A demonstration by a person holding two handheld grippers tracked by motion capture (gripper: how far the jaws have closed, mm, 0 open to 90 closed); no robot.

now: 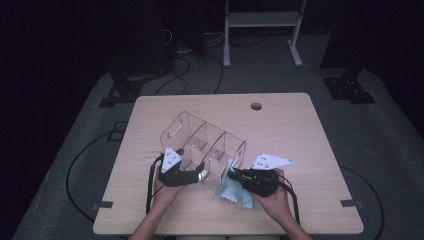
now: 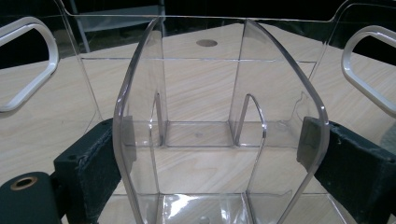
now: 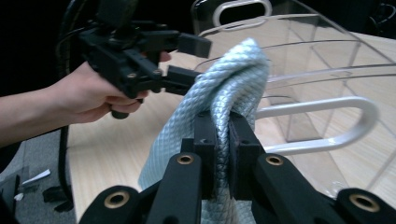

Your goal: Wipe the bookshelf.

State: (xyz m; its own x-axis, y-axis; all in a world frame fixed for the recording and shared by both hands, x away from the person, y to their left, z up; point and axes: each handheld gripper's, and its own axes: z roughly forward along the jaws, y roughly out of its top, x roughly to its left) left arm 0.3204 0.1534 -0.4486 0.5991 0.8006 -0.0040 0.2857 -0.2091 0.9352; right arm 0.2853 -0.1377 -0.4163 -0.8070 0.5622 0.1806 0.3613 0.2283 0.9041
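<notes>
1. Left gripper (image 1: 192, 169) is clamped on the clear acrylic organizer (image 1: 205, 145) — jaws stand wide apart, pads (image 2: 100, 163) pressed against the outer faces of one curved divider section, seen in the left gripper view.
2. Organizer is tipped up on the wooden table (image 1: 300, 130), tilted, its open compartments facing the person; it reaches out ahead of the left gripper, w/ white-rimmed handle cutouts (image 2: 28, 60) to either side of the jaws.
3. Right gripper (image 1: 235, 175) has its jaws squeezed narrow, pinching a light blue cloth (image 3: 219, 107) — woven, rope-like texture, bunched up betw. the pads (image 3: 205, 135).
4. Cloth rises just past the right jaw tips and touches the organizer's rim; rest hangs below the gripper toward the table, per the high view.
5. From the right gripper view, the left gripper sits ahead and to the left of the cloth, w/ the person's hand (image 3: 88, 98) wrapped round it.
6. Both grippers are near each other, organizer's near corner betw. them.
</notes>
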